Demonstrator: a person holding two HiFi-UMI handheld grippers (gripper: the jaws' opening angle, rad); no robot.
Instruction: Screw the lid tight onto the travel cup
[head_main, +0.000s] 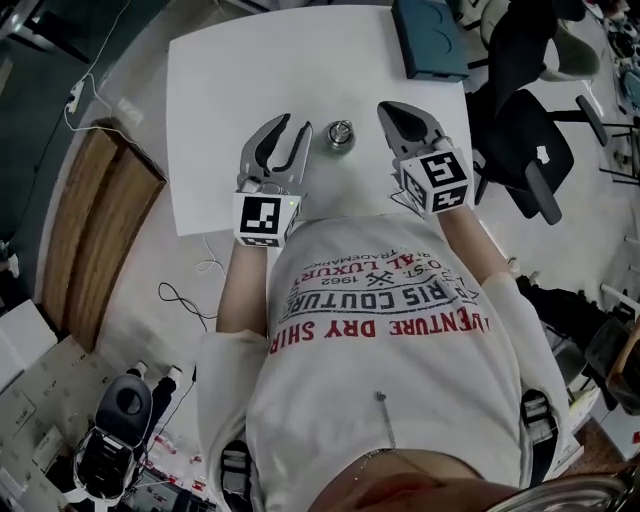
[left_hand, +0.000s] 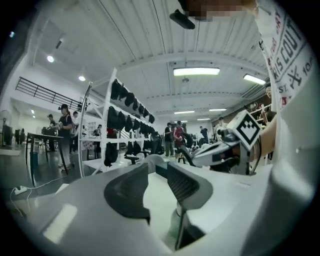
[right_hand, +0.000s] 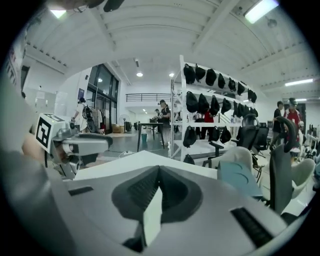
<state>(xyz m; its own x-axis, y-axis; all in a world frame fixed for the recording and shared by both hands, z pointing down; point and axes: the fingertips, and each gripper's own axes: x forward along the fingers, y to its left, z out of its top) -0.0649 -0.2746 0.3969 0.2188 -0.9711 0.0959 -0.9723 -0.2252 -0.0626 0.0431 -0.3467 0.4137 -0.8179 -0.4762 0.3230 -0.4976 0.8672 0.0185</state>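
Travel cup (head_main: 341, 134) stands on the white surface (head_main: 230, 80), right between your two tools, and it touches neither one. Your left tool (head_main: 295, 124) sits just beside it, with its jaws a little apart and nothing between them. Your right tool (head_main: 386, 110) is on the other side, its jaws shut together and holding nothing. A blue box (head_main: 430, 38) lies at the far corner.

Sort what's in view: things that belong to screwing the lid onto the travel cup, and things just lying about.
For the job: travel cup, on the white table between the grippers; left gripper, open; right gripper, shut, empty.
Lying about: teal case at the table's far corner; black chair; wooden boards.
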